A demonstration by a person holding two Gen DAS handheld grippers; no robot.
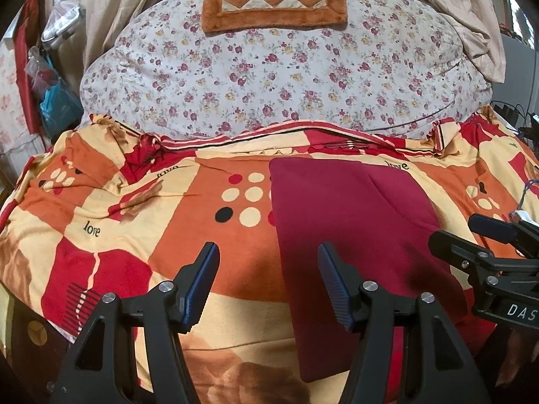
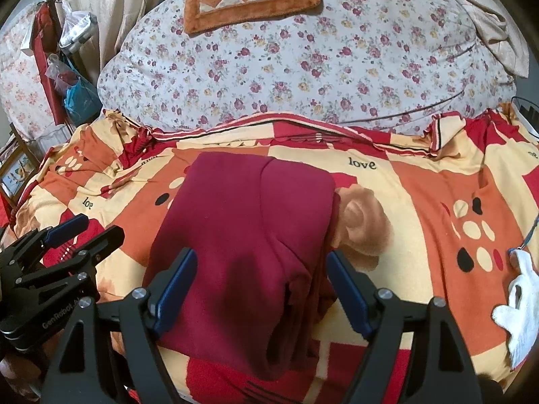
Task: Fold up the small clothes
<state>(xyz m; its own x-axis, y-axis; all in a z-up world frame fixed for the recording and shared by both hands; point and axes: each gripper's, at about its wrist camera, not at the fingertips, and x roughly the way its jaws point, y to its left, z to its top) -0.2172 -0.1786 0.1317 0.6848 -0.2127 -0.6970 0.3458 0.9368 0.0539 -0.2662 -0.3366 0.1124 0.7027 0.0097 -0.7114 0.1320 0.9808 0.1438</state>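
A dark red garment [image 1: 353, 222] lies folded into a long flat strip on the patterned bedsheet [image 1: 134, 222]. My left gripper [image 1: 267, 249] hovers open over the strip's left edge, with nothing between its blue pads. In the right wrist view the same garment [image 2: 246, 222] runs away from me, its layered near end bunched. My right gripper [image 2: 261, 254] stands wide open above that near part, the fingers straddling the cloth without pressing it. Each gripper shows in the other's view: the right gripper [image 1: 453, 229] at the far right, the left gripper [image 2: 102, 224] at the far left.
A big floral quilt [image 1: 269, 77] is heaped behind the sheet, with an orange checked cushion [image 1: 274, 3] on top. Plastic bags [image 1: 57, 101] hang at the left. A white glove [image 2: 518, 306] lies at the sheet's right edge. Beige curtains hang behind.
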